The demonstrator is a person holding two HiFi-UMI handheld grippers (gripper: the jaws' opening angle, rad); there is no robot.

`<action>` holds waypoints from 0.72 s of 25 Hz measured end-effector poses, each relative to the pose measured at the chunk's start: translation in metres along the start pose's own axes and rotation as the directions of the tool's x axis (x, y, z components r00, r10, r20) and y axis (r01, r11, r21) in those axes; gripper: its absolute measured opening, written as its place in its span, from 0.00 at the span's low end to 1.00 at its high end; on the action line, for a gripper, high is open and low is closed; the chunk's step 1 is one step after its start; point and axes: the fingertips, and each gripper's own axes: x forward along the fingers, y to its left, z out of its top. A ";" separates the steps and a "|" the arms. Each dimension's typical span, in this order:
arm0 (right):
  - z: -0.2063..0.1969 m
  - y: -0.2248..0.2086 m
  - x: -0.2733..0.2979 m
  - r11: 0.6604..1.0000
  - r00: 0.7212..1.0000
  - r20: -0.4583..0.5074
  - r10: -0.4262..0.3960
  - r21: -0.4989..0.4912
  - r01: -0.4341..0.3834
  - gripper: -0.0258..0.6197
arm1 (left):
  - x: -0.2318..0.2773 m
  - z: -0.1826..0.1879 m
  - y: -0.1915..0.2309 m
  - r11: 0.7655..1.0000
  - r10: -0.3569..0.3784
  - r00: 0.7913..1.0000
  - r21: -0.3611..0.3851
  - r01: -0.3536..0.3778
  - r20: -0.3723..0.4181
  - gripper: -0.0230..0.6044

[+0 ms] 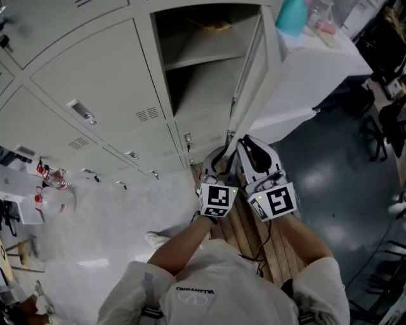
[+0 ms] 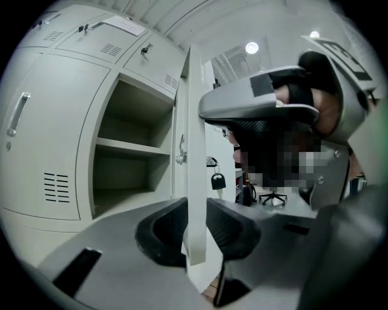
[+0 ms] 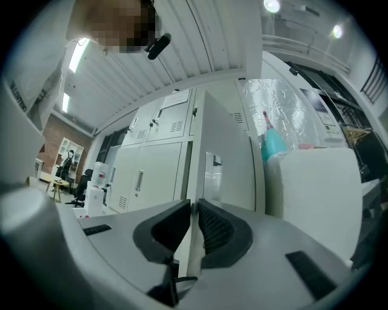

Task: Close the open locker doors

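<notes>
One grey locker door [image 1: 254, 70] stands open, swung out to the right of its compartment [image 1: 203, 70], which has a shelf inside. Both grippers meet at the door's lower free edge. In the left gripper view, the door's thick edge [image 2: 194, 151] runs up between the jaws. My left gripper [image 2: 195, 233] [image 1: 223, 152] has a pad pressed on each side of it. My right gripper [image 3: 194, 227] [image 1: 244, 145] is almost closed, with the door's thin lip [image 3: 195, 181] pinched between its pads. The door's outer face [image 3: 227, 163] rises just right of them.
Closed lockers [image 1: 89, 95] fill the wall to the left. A key fob [image 2: 218, 180] hangs from the door's lock. A white table [image 1: 317, 63] with a teal bottle [image 1: 292, 16] stands right behind the door. Wooden slats [image 1: 247, 235] lie underfoot and office chairs [image 1: 380, 127] stand at the right.
</notes>
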 end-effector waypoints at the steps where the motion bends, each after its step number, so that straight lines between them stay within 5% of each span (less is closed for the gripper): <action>1: 0.003 0.001 0.000 1.000 1.000 0.010 0.007 0.001 -0.007 0.11 | -0.001 -0.001 0.003 1.000 -0.009 1.000 -0.003 0.009 0.001 0.18; 6: 0.018 -0.009 0.008 0.999 0.999 0.045 0.017 0.046 -0.019 0.15 | -0.006 -0.003 0.021 1.000 -0.027 1.000 -0.015 0.027 0.007 0.18; 18: 0.008 0.028 0.053 0.972 0.973 -0.012 0.231 0.044 -0.230 0.34 | -0.013 -0.005 0.058 0.997 -0.066 0.998 -0.030 0.066 0.021 0.18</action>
